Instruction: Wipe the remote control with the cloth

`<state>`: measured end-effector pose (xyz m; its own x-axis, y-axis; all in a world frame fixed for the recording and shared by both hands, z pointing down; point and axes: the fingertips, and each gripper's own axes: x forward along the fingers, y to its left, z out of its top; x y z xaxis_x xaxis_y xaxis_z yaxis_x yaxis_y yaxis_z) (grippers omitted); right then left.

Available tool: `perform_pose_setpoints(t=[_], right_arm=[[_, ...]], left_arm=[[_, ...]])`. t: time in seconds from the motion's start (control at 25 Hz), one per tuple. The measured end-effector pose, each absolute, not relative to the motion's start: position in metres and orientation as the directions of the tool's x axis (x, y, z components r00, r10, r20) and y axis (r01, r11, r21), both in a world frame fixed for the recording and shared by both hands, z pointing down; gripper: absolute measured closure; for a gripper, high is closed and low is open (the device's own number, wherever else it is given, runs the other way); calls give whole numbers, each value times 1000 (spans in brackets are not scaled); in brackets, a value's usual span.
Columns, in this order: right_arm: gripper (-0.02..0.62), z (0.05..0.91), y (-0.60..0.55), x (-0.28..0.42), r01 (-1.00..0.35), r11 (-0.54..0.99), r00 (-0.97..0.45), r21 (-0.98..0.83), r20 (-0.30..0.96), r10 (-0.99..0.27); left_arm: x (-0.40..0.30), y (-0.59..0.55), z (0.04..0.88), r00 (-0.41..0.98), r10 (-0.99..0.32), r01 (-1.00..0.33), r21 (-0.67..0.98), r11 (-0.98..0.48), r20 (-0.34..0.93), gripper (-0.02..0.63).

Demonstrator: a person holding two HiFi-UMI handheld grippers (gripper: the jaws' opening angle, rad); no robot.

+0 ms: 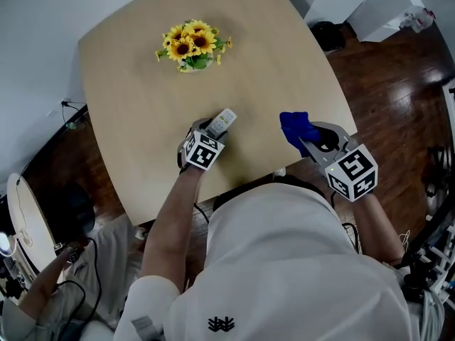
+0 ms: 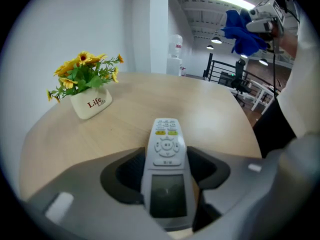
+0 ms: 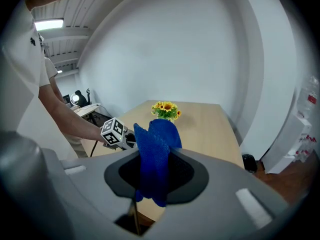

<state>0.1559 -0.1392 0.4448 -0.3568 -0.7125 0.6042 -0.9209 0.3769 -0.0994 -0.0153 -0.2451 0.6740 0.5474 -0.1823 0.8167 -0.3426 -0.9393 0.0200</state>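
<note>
Left gripper reaches over the table's near edge, clamped on one remote; right gripper, higher at the right edge, pinches one blue cloth. One flower pot stands near the far edge.

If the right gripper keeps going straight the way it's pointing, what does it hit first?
Probably the flowers, right behind its cloth; the left gripper sits off to the side. Depth is unclear.
</note>
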Motion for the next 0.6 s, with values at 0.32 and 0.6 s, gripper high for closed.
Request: perform_pose_setpoints(t=[0.32,0.6], right_arm=[[509,449,-134,168,-908,397,-389,-130,610,-690],[509,456,-128,175,-860,476,-486,-187,588,-647]], left_arm=[[-20,-245,678,513,-203,-345,-15,-938,834,303],[-30,-227,624,549,-379,-449,-120,-885,745,299]])
